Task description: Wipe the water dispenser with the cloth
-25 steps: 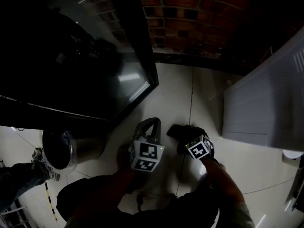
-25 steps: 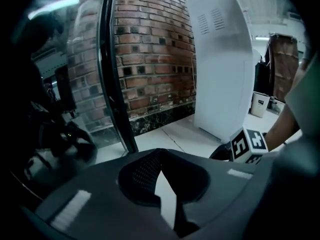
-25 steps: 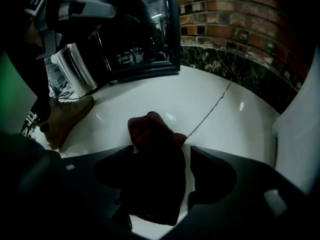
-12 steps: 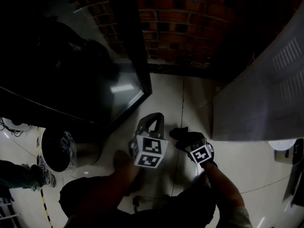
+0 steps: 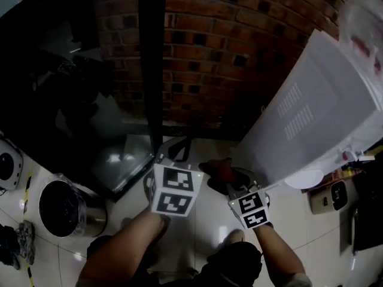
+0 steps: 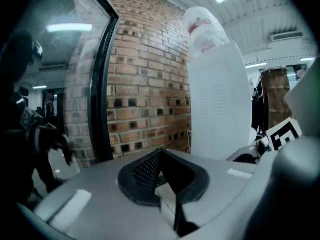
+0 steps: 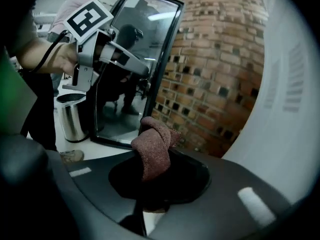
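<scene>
The white water dispenser stands at the right against the brick wall, with a clear bottle on top. It also fills the right of the left gripper view and the right gripper view. A reddish-brown cloth sticks up, folded, from my right gripper. Those jaws have just been closing and are shut on it. In the head view the cloth hangs just short of the dispenser's lower side. My left gripper is raised beside it, and its pads meet with nothing between them.
A glass door with a black frame stands at the left of the brick wall. A steel bin sits on the tiled floor at lower left. A small box lies on the floor right of the dispenser.
Both grippers have risen from near the floor, the right one bringing the cloth up. The head view has tilted up, so the dispenser's side and its bottle now show.
</scene>
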Action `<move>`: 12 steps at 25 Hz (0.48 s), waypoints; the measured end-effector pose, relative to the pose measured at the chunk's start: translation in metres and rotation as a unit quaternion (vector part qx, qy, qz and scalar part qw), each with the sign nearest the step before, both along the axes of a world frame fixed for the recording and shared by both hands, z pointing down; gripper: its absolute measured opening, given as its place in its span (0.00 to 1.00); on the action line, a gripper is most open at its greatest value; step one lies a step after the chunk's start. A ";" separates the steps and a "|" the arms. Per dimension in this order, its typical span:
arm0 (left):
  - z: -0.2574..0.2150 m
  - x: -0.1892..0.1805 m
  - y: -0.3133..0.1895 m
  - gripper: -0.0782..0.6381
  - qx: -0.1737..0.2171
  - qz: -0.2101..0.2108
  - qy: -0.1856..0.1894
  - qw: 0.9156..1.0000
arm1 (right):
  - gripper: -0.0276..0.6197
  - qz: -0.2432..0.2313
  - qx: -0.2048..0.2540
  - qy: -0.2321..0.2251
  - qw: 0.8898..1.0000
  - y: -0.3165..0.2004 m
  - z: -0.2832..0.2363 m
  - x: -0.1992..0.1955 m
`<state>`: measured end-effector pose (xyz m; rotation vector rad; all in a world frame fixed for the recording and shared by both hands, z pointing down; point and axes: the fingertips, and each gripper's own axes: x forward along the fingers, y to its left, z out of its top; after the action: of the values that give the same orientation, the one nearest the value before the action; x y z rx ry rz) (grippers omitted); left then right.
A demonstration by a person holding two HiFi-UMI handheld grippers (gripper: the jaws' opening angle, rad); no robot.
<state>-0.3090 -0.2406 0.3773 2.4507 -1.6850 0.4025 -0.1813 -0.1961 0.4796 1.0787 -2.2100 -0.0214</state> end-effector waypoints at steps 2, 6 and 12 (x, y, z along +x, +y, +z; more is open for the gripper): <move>-0.044 0.001 0.003 0.11 0.047 0.012 -0.011 0.999 | 0.18 0.010 0.049 0.019 0.999 -0.004 -0.053 0.003; -0.103 -0.008 0.005 0.11 0.125 0.015 -0.040 0.991 | 0.18 0.050 0.148 0.075 0.985 -0.019 -0.150 0.019; -0.123 -0.012 -0.003 0.11 0.123 0.007 0.005 0.992 | 0.18 0.112 0.266 0.163 0.943 -0.054 -0.282 0.044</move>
<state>-0.3209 -0.2435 0.2548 2.6281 -1.8117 0.1925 -0.1377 -0.2499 0.1981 1.4881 -1.8075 -0.6824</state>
